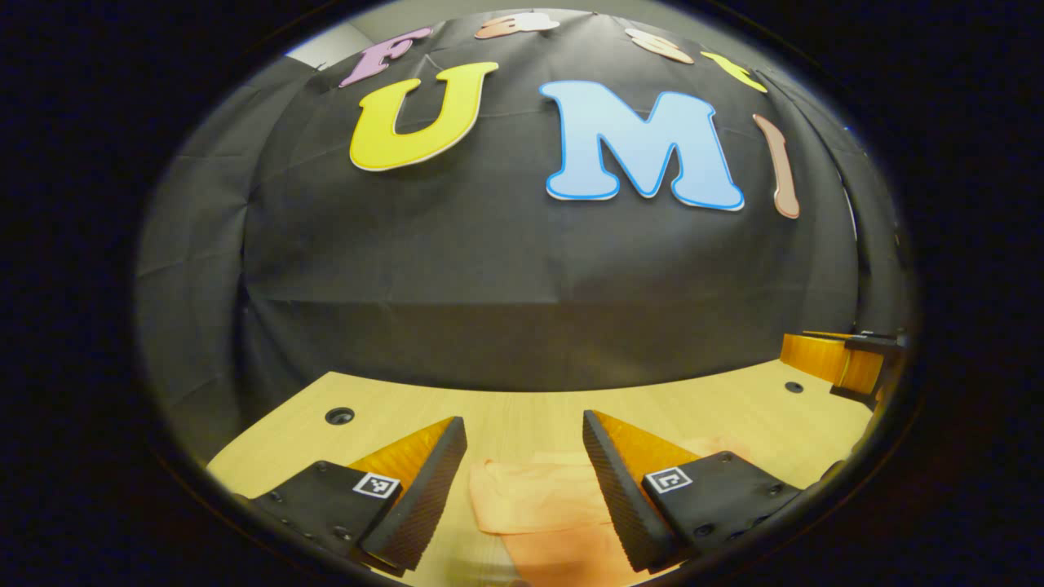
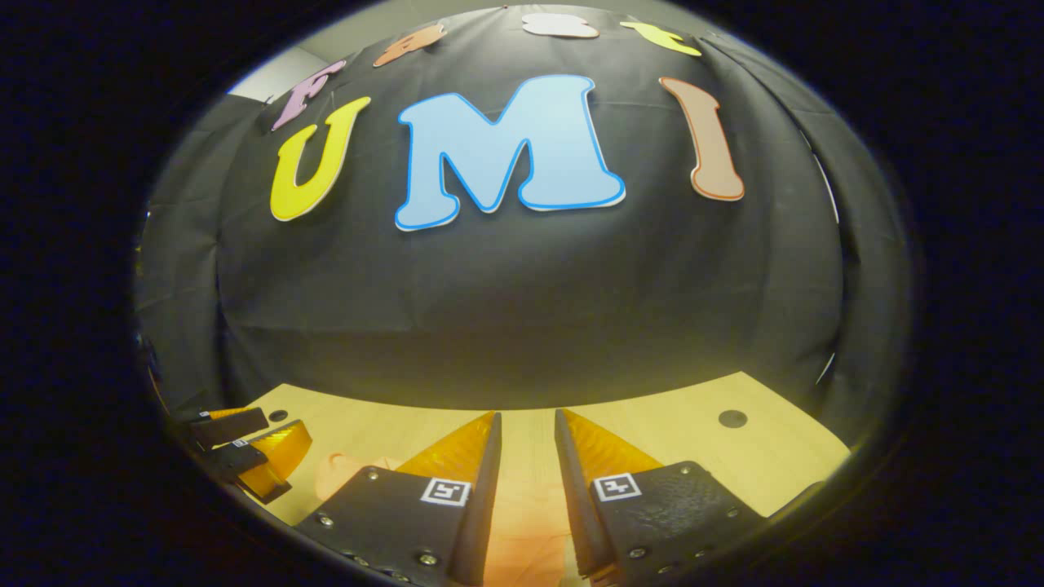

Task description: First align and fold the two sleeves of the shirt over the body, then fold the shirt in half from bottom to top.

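peach shirt (image 1: 538,505) lay on my wooden table (image 1: 522,412); my left gripper (image 1: 524,436) gaped wide, my right gripper (image 2: 528,430) narrowly parted, both gripping nothing.

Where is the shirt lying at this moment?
The shirt lies on the wooden table, low in the left gripper view between that tool's fingers; in the right gripper view it lies under the right tool.

Bare table (image 1: 530,408) beyond shirt (image 1: 530,497); booth wall (image 1: 522,310) blocks behind.
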Tool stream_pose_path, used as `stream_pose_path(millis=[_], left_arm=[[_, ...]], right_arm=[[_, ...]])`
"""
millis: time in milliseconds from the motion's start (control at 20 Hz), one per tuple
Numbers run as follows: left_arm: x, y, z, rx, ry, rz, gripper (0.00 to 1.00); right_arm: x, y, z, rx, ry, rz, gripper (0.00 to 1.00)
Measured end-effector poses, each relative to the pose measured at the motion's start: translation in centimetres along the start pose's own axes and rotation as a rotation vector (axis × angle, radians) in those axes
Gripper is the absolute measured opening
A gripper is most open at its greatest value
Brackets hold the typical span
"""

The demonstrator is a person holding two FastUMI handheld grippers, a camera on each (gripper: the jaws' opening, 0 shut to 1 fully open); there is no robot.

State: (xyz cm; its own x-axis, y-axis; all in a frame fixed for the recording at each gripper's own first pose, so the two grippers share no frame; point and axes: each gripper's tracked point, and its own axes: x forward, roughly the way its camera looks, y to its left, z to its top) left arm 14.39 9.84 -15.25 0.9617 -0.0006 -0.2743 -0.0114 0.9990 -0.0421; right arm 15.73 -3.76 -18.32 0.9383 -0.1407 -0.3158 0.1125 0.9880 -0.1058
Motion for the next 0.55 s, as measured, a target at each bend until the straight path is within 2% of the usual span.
stream_pose_path(millis=[150,500,550], left_arm=[[-2.1,-0.7,2.3,-0.025,-0.046,-0.017,0.94],[-8.0,-0.3,7.7,-0.011,-0.146,0.014,0.94],[-8.7,-0.2,8.1,-0.003,-0.157,0.025,0.94]], right_arm=[[-1.8,0.8,1.8,0.017,-0.030,0.025,0.41],[-6.4,2.7,4.8,0.008,-0.080,0.049,0.40],[-7.0,3.2,5.1,0.010,-0.088,0.064,0.33]])
